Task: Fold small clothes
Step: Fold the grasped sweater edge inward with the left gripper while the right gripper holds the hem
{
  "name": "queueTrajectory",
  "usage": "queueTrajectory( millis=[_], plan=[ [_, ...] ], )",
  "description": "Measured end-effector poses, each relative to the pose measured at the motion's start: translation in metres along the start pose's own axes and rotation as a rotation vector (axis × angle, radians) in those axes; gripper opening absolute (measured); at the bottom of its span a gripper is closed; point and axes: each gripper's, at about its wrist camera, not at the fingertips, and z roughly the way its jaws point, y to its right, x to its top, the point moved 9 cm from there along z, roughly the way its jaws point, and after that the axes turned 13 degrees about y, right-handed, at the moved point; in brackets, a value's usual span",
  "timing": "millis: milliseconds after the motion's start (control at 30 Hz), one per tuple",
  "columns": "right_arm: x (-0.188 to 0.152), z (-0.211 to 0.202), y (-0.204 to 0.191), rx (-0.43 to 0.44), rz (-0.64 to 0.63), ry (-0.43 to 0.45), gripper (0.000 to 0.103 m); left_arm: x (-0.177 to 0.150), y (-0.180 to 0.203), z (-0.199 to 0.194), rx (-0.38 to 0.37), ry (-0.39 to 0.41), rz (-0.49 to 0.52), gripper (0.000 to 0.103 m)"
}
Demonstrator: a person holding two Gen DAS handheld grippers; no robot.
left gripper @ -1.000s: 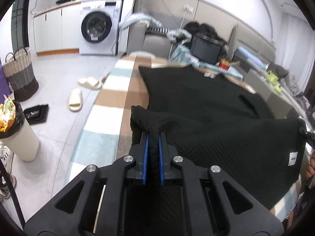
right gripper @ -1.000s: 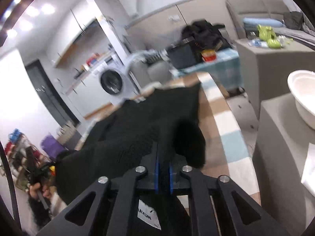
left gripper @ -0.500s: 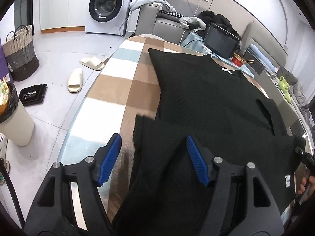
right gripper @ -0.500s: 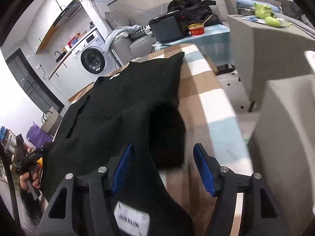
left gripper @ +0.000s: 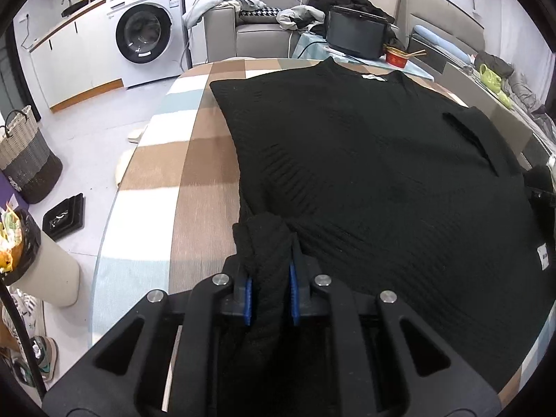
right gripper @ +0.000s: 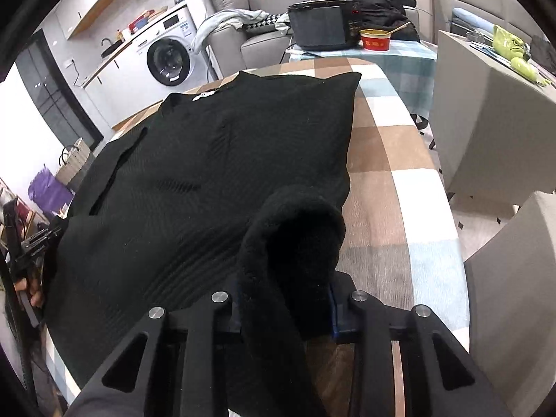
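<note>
A black knitted sweater (left gripper: 365, 160) lies spread on the checked table (left gripper: 205, 180), its white neck label at the far end. My left gripper (left gripper: 269, 295) is at the sweater's near left corner. Its jaws are closing, and the blue pads squeeze a bunched fold of the knit. In the right wrist view the same sweater (right gripper: 208, 160) covers the table (right gripper: 389, 180). My right gripper (right gripper: 285, 309) is at the near right corner, jaws closing on a thick rolled cuff. The cuff fills the gap and hides the left pad.
A washing machine (left gripper: 146, 31), a woven basket (left gripper: 24, 160) and a bin (left gripper: 41, 271) stand on the floor to the left. A black appliance (left gripper: 354, 34) and a red bowl (left gripper: 396, 57) sit beyond the table. A grey cabinet (right gripper: 486, 104) flanks the right side.
A second ago both grippers held lifted fabric. Half a second ago both stood wide open over the dropped sweater. Now both have sunk and closed on bunched fabric at the near corners.
</note>
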Motion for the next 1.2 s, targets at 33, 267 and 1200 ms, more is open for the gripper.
queueTrajectory(
  millis=[33, 267, 1200],
  plan=[
    [-0.001, -0.001, 0.0, 0.003, -0.001, -0.004, 0.031, -0.004, 0.001, -0.005, 0.004, -0.001, 0.006, 0.012],
    [-0.029, -0.031, -0.001, 0.019, 0.006, -0.011, 0.031, -0.038, 0.006, -0.058, 0.013, 0.0, -0.013, 0.012],
    [-0.113, -0.135, 0.003, 0.12, -0.007, 0.005, 0.072, -0.132, -0.018, -0.182, 0.039, 0.02, -0.159, 0.08]
  ],
)
